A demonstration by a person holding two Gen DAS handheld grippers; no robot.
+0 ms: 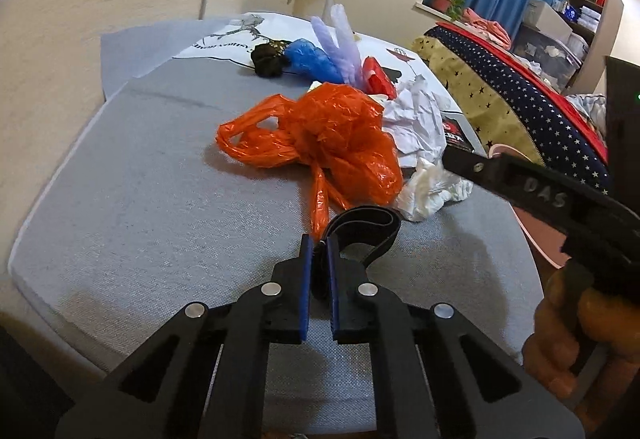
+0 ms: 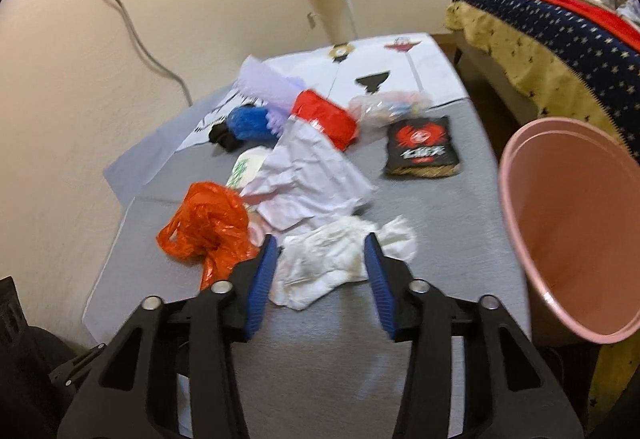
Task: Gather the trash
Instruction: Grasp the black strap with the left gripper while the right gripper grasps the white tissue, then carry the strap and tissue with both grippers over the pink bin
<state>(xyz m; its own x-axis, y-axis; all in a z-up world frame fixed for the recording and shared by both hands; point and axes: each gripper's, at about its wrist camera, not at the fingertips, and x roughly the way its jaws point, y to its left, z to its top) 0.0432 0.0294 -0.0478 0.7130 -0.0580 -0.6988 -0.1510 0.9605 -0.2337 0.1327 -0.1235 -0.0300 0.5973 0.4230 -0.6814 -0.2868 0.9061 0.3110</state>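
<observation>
A black strap (image 1: 362,225) is curling in a loop on the grey mat, one end sitting pinched between blue pads. Just behind it an orange plastic bag (image 1: 320,139) is lying crumpled, its handles trailing forward. Beside that a white crumpled tissue (image 2: 340,259) is resting low, with creased white paper (image 2: 312,175) lying behind it. A pink bin (image 2: 576,231) is standing tilted at the mat's right edge, looking empty

Near half of grey mat (image 1: 140,239) bare, open approach from front & left. Far half blocked w/ trash: orange bag (image 1: 320,135), crumpled paper (image 2: 312,179), black packet (image 2: 422,147). Pink bin (image 2: 572,231) crowds right edge, wall (image 2: 60,99) shuts left
</observation>
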